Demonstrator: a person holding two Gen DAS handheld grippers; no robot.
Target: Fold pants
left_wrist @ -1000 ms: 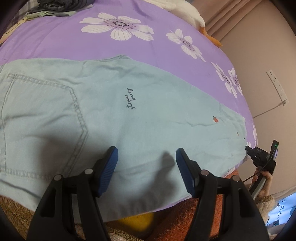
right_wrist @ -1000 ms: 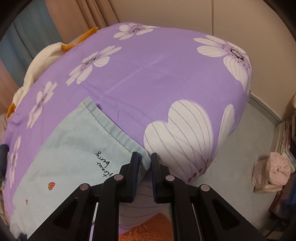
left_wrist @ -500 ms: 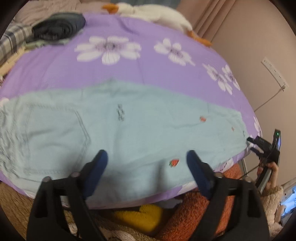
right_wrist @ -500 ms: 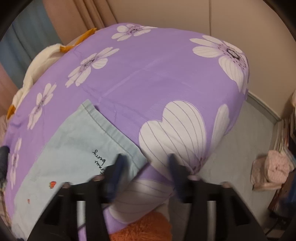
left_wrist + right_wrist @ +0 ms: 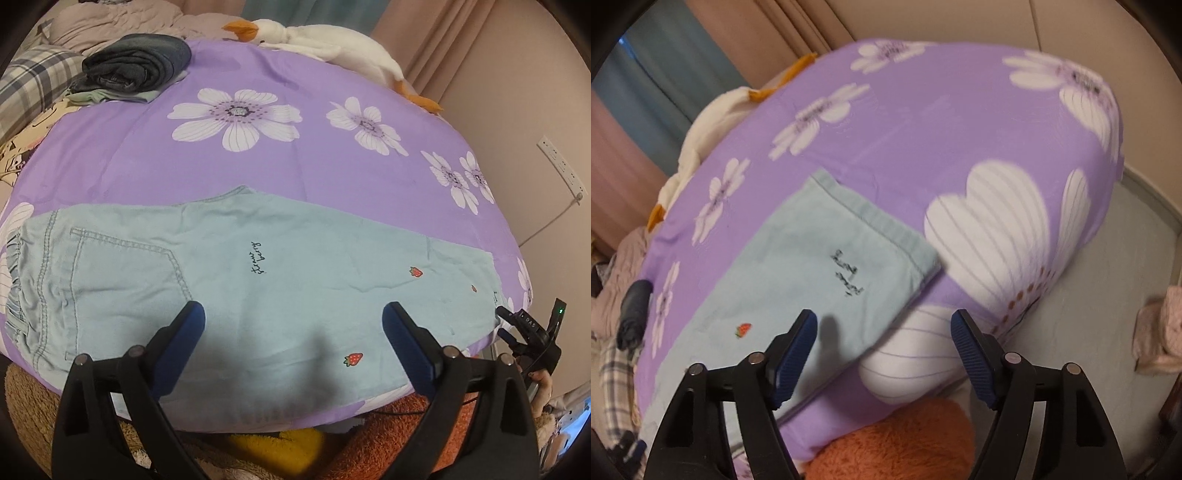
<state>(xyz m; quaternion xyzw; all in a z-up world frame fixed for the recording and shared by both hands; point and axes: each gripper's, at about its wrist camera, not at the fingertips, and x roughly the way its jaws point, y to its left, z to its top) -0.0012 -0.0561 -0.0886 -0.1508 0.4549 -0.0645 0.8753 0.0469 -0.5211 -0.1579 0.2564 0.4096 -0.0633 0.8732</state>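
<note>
My left gripper (image 5: 291, 325) hangs above the near edge of the light blue pants (image 5: 258, 280), its jaws opening wide with nothing pinched between them; the denim lies flat just beyond and below the blue pads (image 5: 190, 325). The pants stretch sideways across the purple flowered bedspread (image 5: 295, 155), waistband and back pocket off to the left of this gripper, the leg hem off to the right, small strawberries stitched here and there. My right gripper (image 5: 882, 334) hovers over that hem corner, jaws also opening and free of cloth; the hem (image 5: 871, 218) lies ahead and slightly left of its fingertips, the corner reaching toward the gap between them, though this view is a little blurred. Far ahead of the left gripper, a folded stack of dark clothes (image 5: 136, 66) sits at the left, and a white plush goose (image 5: 332, 48) lies at the far edge.
</note>
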